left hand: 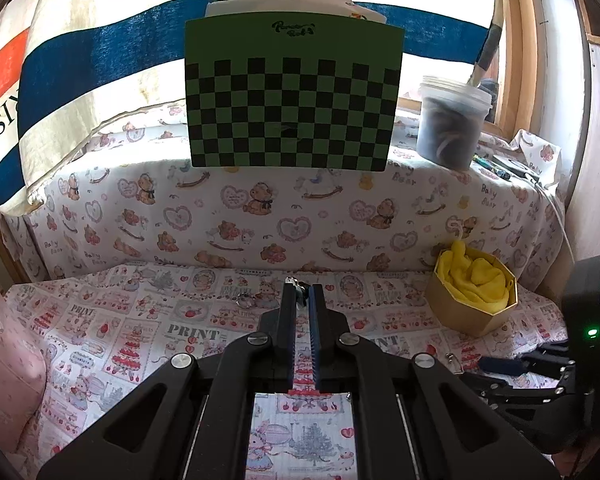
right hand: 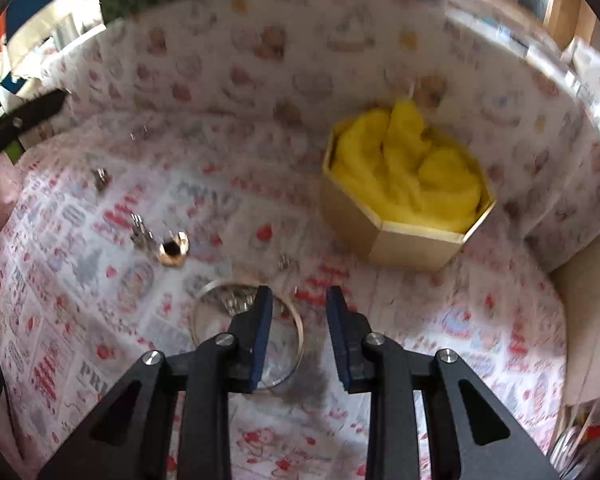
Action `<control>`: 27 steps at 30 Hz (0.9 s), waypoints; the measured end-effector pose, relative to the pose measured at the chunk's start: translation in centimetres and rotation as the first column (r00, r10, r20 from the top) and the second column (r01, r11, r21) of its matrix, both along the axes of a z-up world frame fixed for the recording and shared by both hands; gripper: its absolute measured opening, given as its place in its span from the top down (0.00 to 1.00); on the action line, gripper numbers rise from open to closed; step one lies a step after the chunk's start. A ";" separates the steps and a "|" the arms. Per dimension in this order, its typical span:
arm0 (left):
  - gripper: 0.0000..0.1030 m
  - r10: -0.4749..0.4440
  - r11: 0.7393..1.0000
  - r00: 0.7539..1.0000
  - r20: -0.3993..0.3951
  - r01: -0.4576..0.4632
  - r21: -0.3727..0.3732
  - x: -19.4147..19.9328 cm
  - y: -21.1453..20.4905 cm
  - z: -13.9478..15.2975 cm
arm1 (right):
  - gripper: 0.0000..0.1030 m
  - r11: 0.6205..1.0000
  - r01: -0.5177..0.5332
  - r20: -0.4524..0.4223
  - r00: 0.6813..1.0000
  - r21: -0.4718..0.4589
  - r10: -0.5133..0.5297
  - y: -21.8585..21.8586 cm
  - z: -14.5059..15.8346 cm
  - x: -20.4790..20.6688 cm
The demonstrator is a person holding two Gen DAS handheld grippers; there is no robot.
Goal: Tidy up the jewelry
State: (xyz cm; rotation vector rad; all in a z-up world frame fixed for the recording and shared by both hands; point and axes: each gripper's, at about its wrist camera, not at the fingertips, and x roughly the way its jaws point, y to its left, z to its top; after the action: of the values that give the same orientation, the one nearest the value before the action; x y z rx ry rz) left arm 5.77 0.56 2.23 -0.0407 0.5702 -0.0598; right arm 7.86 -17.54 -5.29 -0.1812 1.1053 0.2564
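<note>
My left gripper (left hand: 300, 286) is shut on a small silver jewelry piece (left hand: 291, 281) that pokes out at its tips, just above the printed cloth. A silver ring (left hand: 245, 301) lies left of those tips. The gold octagonal box (left hand: 474, 292) (right hand: 404, 188) lined with yellow cloth stands at the right. My right gripper (right hand: 300, 296) points steeply down and is open, with nothing between its blue pads. Its left finger overlaps a round clear dish (right hand: 208, 332) holding silver bits. A gold ring (right hand: 174, 250) and silver pieces (right hand: 140, 232) (right hand: 101, 178) lie to the left.
A teddy-bear-print ledge (left hand: 300, 216) rises behind the work surface, bearing a green checkered board (left hand: 294, 96) and a lidded plastic tub (left hand: 452, 120). A striped cloth (left hand: 100, 60) hangs at the back left. A pink cushion (left hand: 4, 360) borders the left edge.
</note>
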 end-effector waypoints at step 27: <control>0.95 -0.059 0.998 0.998 -0.030 0.060 0.008 1.8 -3.6 1.8 | 0.97 0.909 0.179 0.382 0.864 0.377 -0.329 -9.0 7.3 0.1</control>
State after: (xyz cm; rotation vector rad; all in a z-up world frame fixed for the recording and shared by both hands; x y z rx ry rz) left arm 7.53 -3.00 3.99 -0.0164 0.6012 -0.1149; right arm 7.96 -26.52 1.98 0.2064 0.6113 0.1455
